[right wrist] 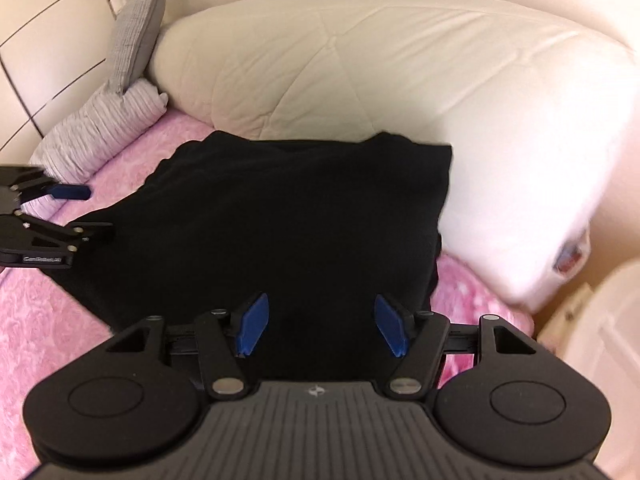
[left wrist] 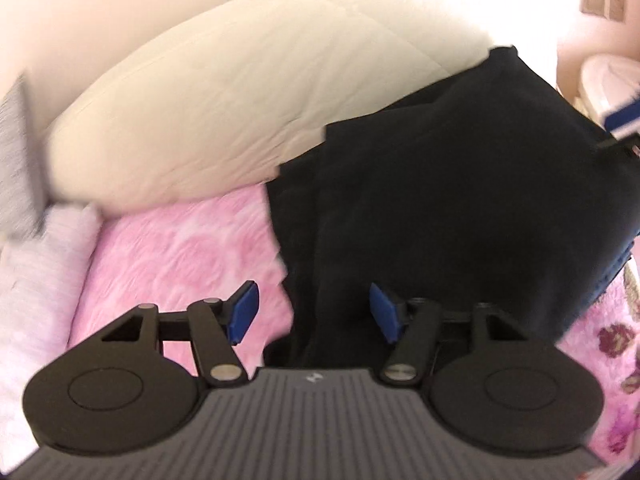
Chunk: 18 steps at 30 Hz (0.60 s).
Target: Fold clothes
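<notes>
- Black garment [right wrist: 288,224] lying on bed, on pink flowered bedspread [right wrist: 36,320], far edge up against large cream pillow [right wrist: 360,64].
- Folded to a roughly rectangular block in right wrist view; straight edges at far side and right side, left side sloping outward toward near corner.
- Layered folds visible along left edge in left wrist view, with stepped overlapping plies [left wrist: 320,184].
- Left gripper [left wrist: 314,312] low over near-left part of garment; blue-padded fingers [left wrist: 244,308] apart, nothing between them. Left finger over pink bedspread, right finger over black cloth; contact with cloth cannot be told.
- Same left gripper seen from the side at left edge of right wrist view [right wrist: 86,210], fingers spread, tips at garment's left border.
- Right gripper [right wrist: 322,326] centred over near edge of garment; blue fingers [right wrist: 390,324] wide apart, both over black cloth, nothing clamped.
- Striped lilac bolster [right wrist: 104,124] along left side of bed, grey cushion [right wrist: 140,28] propped above it against pale panelled headboard [right wrist: 40,40].
- Motion blur at frame edges in both views; small objects at far right of left wrist view too blurred to name.
</notes>
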### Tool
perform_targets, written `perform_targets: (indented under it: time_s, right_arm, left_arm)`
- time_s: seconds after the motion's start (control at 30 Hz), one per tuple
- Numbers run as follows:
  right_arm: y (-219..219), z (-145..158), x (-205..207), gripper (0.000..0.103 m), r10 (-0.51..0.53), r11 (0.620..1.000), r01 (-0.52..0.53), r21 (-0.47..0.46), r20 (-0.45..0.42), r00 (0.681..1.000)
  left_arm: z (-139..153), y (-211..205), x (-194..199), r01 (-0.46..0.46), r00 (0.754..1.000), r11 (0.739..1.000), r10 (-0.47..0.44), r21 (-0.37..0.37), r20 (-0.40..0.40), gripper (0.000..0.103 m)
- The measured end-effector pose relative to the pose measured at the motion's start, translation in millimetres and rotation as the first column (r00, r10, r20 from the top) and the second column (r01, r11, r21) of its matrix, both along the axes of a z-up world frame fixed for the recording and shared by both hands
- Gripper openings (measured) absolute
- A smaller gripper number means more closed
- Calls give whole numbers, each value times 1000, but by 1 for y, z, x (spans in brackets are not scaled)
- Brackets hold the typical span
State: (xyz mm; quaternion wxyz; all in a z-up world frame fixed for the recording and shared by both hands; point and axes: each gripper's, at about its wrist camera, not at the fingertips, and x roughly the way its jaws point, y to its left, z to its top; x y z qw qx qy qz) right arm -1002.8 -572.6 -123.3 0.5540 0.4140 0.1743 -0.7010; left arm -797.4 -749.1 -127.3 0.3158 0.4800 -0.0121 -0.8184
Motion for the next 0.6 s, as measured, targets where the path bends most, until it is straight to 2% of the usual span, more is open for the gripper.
perform_targets:
  time_s: [0.13,0.23,0.3,0.33,0.4,0.47,0.6]
  right_arm:
    - [40,18,36,72,-85,996,85,-3,-8,996]
    - [72,34,67,82,-148,989,148,-17,-27,989]
    - [92,47,89,88,-182,983,180,-34,-50,982]
    - [104,54,98,88,-195,980,193,-38,-59,979]
    - [119,67,117,88,-220,975,218,-37,-68,973]
    - [132,78,134,88,-236,972,234,-34,-77,969]
    - [147,95,161,88,-239,971,238,-21,-104,965]
  left_arm:
    - [19,28,45,-114,992,993,116,36,-49,61]
    - [34,59,81,-176,980,982,182,65,-82,68]
    - [47,82,103,-201,972,976,209,80,-108,78]
    - [53,92,113,-209,968,974,219,90,-121,80]
    - [63,108,127,-216,963,971,230,105,-143,93]
    - [71,121,138,-226,955,968,243,111,-170,102]
    - [85,139,152,-258,935,954,287,156,-207,102]
